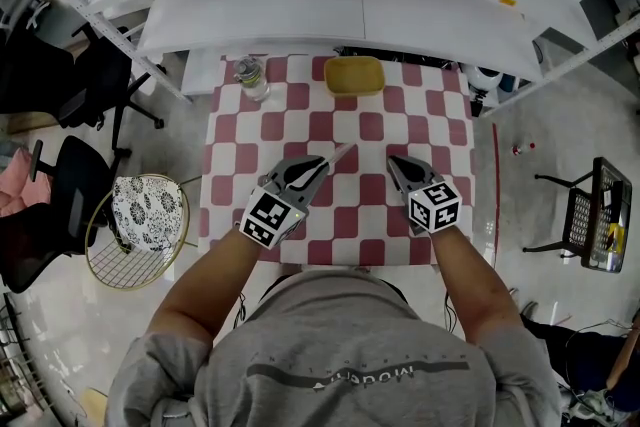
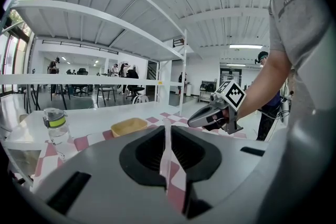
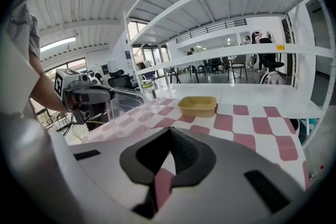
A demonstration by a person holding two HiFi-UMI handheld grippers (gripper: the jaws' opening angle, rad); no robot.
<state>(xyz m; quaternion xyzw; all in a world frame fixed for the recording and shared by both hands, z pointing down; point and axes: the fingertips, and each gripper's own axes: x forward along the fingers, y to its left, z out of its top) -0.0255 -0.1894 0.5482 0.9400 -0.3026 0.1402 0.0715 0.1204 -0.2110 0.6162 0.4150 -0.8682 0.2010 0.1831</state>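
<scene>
Jaws of the left gripper [image 1: 322, 161] are clamping the thin wall of a clear plastic container [image 3: 124, 107], which is jutting forward and rightward toward the right gripper [image 1: 394, 161], whose jaws are resting closed and empty above the checkered desk [image 1: 442, 107].

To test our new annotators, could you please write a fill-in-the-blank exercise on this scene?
The clear sheet is gripped by the ___ tongs.
The shallow tray is coloured ___.
The tablecloth is checked white and ___.
Missing words: left; yellow; red.
</scene>
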